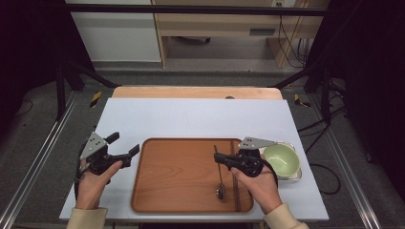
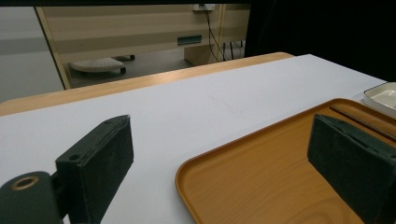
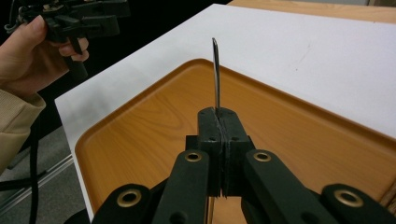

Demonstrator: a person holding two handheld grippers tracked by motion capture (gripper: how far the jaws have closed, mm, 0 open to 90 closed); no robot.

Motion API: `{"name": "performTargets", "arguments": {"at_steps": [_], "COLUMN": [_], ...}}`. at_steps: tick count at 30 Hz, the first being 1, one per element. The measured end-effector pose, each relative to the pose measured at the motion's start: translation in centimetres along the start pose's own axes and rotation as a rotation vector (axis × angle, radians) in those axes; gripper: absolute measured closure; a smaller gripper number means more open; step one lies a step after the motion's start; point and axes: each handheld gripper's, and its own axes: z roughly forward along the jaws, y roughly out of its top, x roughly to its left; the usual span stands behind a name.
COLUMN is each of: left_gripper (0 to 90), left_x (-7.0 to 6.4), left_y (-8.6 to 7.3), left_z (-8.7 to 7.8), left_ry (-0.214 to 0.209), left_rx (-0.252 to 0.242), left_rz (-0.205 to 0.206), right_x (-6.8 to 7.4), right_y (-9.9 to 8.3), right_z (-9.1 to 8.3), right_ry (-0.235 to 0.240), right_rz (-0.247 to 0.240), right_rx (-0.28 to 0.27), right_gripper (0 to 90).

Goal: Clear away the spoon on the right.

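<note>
On the left side of the white table [image 1: 191, 117], the left hand [image 1: 93, 183] holds the left gripper [image 1: 125, 148] just beside the left edge of the brown tray [image 1: 176, 176]. In the left gripper view its two black jaws stand wide apart, and there is nothing between them. One jaw sits over the white table and the other sits over the tray [image 2: 261, 186]. The tray is made of wood and lies flat near the front of the table. Toward the right side of the tray there is a spoon [image 1: 218, 174] with a thin dark handle. Its round end is near the front of the tray. The right gripper [image 1: 217, 157] is pinching the spoon on its handle. In the right gripper view the two jaws are pressed tight together, and the thin handle of the spoon [image 3: 216, 79] sticks out past them, over the tray [image 3: 149, 126]. The left gripper [image 3: 81, 21] and its hand [image 3: 28, 56] show far off in the top corner of that view. Just beside the spoon, a pair of dark chopsticks [image 1: 235, 179] lies on the tray, close to its right edge. The right hand [image 1: 260, 183] holds the right gripper from behind. Right of the tray, a green bowl [image 1: 282, 160] sits in a small white dish [image 1: 297, 175] on the table. A corner of that white dish [image 2: 383, 98] also shows in the left gripper view.
</note>
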Motion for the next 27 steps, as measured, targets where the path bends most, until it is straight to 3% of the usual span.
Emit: {"name": "performTargets", "arguments": {"at_steps": [9,18,20,25,27], "left_gripper": [7.2,7.4,7.5,7.5,7.5], "left_x": [0.0,0.0,0.0,-0.1,-0.1], "left_y": [0.0,-0.1,-0.1,-0.2,-0.2], "left_z": [0.0,0.0,0.1,0.2,0.3], "left_ry": [-0.001,0.002,0.002,0.003,0.003], "left_rx": [0.004,0.006,0.010,0.015,0.017], "left_rz": [0.006,0.007,0.009,0.012,0.013], "right_x": [-0.4,-1.1,-1.2,-1.5,-1.5], "right_y": [-1.4,-1.8,-1.8,-2.1,-2.2], "right_z": [0.4,1.0,1.3,1.8,2.0], "right_ry": [0.007,-0.069,-0.096,-0.131,-0.154], "right_rz": [0.020,0.006,-0.014,-0.002,-0.027], "right_rx": [0.035,0.099,0.128,0.177,0.208], "right_gripper": [87.8,80.6,79.0,77.0,76.2]}}
